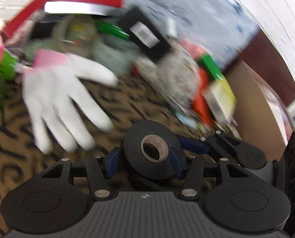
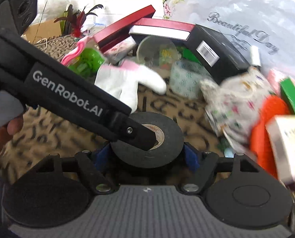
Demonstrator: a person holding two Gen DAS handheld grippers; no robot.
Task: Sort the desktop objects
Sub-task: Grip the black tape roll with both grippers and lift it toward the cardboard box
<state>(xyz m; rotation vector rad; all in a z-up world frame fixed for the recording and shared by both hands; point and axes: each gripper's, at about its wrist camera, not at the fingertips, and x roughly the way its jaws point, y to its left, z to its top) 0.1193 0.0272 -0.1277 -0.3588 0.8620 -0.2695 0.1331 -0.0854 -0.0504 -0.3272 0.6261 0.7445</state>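
A black tape roll point(image 1: 150, 150) with a brown cardboard core sits between the blue fingers of my left gripper point(image 1: 145, 159), which is shut on its sides. The same roll point(image 2: 147, 138) also sits between the blue fingers of my right gripper point(image 2: 146, 156), shut on it. In the right wrist view the left gripper body point(image 2: 72, 99) reaches in from the left and covers part of the roll. In the left wrist view the right gripper point(image 1: 226, 148) shows behind the roll at right. Both views are motion blurred.
A white glove with pink cuff point(image 1: 66, 99) point(image 2: 125, 77) lies on the leopard-print cloth point(image 1: 12, 138). Behind it is a pile: black box point(image 2: 217, 49), red box point(image 2: 161, 24), patterned cloth bag point(image 2: 238, 99), orange object point(image 2: 266, 123), green items point(image 2: 87, 61), mint roll point(image 2: 187, 79).
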